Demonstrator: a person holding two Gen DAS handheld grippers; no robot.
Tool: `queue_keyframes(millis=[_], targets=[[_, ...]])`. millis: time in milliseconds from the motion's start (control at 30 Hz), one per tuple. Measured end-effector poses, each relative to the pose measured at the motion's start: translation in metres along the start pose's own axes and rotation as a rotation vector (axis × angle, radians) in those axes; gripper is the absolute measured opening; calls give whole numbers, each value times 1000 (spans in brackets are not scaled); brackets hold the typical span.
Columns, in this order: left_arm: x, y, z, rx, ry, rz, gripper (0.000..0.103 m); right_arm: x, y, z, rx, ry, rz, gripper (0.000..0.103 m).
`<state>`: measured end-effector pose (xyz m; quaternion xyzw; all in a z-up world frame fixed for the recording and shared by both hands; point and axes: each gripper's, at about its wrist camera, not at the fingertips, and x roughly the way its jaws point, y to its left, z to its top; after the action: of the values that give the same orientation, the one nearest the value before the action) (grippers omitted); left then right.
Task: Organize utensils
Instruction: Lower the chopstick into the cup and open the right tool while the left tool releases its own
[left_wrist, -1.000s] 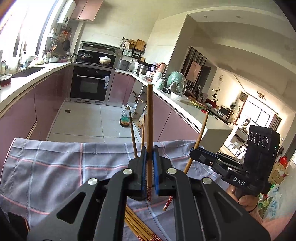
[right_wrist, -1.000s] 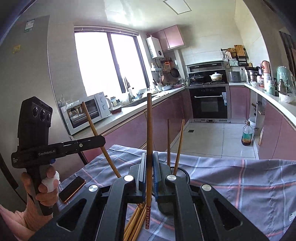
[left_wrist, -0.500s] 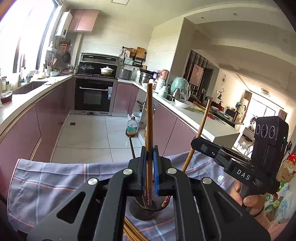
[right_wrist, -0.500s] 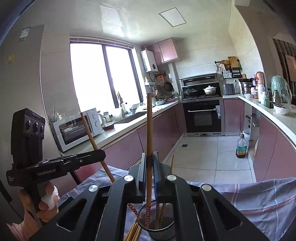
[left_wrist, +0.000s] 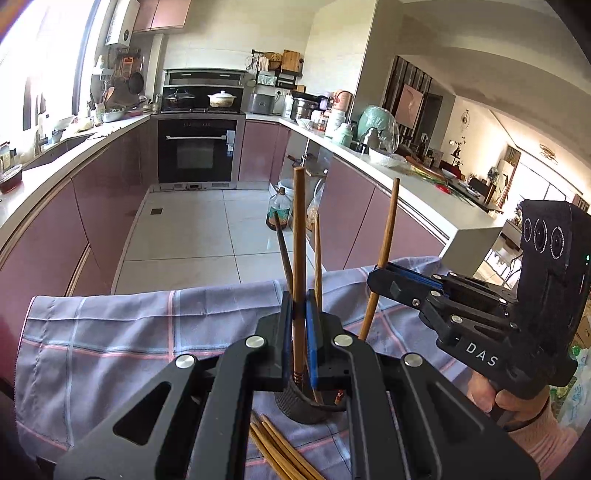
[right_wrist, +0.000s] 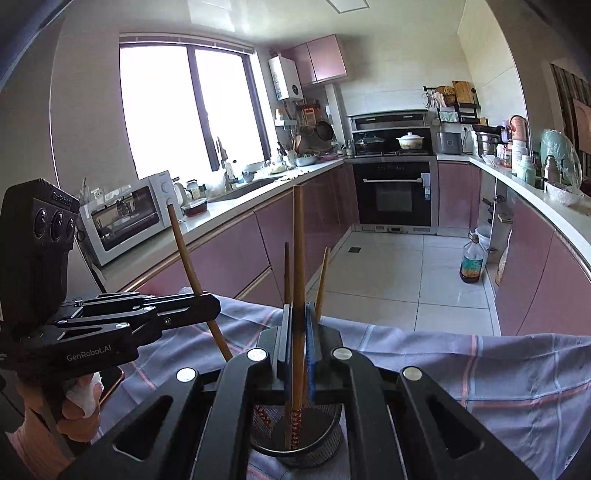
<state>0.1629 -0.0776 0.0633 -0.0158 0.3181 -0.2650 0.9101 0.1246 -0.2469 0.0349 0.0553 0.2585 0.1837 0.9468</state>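
Near the middle of the checked cloth (left_wrist: 110, 332) that covers the table stands a black mesh holder (right_wrist: 295, 443), round and upright.

Left gripper (left_wrist: 299, 332): fingers pressed together on one brown chopstick (left_wrist: 298, 258), clamped at its lower part. Stick close to upright, its patterned tip low, at the holder's mouth in the left wrist view. Whether the tip touches the mesh: cannot tell.

Right gripper (right_wrist: 298, 343): fingers likewise clamped on a second chopstick (right_wrist: 297, 277), upright, red-patterned tip down inside the holder's rim.

Both grippers seen from each other's camera: the right gripper's stick leans across its blue pads in the left wrist view; the left gripper's stick leans up and to the left in the right wrist view. A hand (left_wrist: 517, 398) grips the right handle, another hand (right_wrist: 79, 406) the left.

Already in the holder: two thinner chopsticks (right_wrist: 322, 280), leaning apart toward the far edge of the table.

Loose chopsticks (left_wrist: 280, 454) lie in a bundle on the cloth toward the near edge, just beside the holder's base.

A phone (right_wrist: 110, 384) lies near the left edge of the table, partly hidden by the left gripper.
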Motion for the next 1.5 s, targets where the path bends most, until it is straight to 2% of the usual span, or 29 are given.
queue_keyframes(millis=[267,500,767,867,1100,1267,1500], targets=[[34,4,-8,37,87,-4,7,23,-4,-9,27,96,-20,6],[54,8,-6,32,122,-3,8,31,-13,-12,60,119,-36,9],[70,21,-12,-15,142,4,21,23,-10,-17,65,111,-25,18],[69,28,-18,-39,133,9,28,15,-8,-18,56,103,-14,26],[55,34,-33,-54,97,25,30,-2,5,-27,10,98,22,33],[43,36,-40,-61,80,27,30,-11,13,-40,-13,115,56,34],[23,36,-67,-53,71,17,32,-17,27,-65,-56,168,106,35]])
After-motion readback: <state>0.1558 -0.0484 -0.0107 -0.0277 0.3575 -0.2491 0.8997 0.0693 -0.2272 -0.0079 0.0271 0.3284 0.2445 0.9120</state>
